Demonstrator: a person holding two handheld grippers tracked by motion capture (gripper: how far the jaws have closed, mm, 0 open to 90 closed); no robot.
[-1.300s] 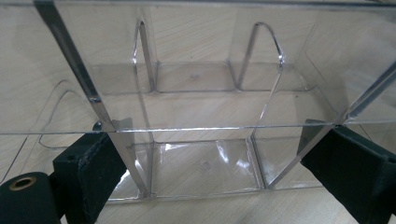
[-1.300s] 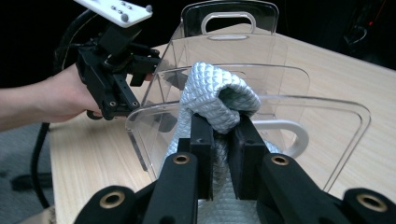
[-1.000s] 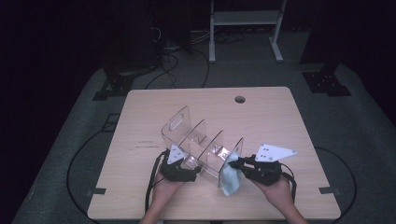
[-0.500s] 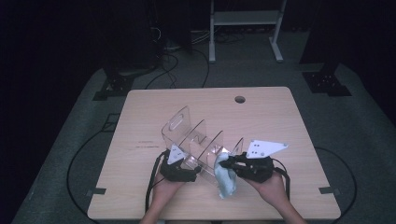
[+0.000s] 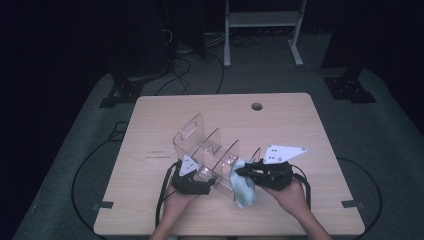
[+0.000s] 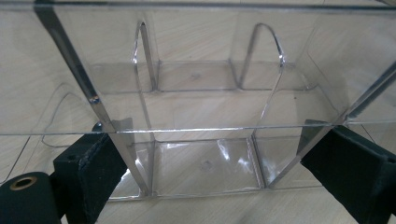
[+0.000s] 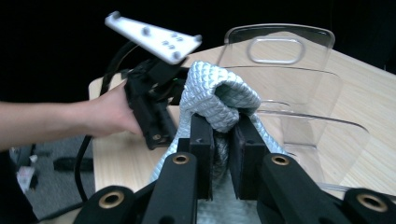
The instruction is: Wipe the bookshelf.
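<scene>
Near the wooden tabletop's (image 5: 160,125) front edge, the right gripper (image 7: 219,135) pinches a pale blue quilted cloth (image 7: 219,95) beside the clear acrylic divided organizer (image 5: 210,150), whose near end the left gripper (image 6: 210,172) clamps.

High view looks down; both gripper views closely share the clear rack (image 5: 210,150).

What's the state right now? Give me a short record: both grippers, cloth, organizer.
left gripper: fingers clamped either side of the clear organizer's near end
right gripper: shut on the cloth
cloth: pale blue, quilted, bunched between the fingers, hanging at the organizer's near end
clear organizer: on the table, dividers upright, compartments empty
</scene>
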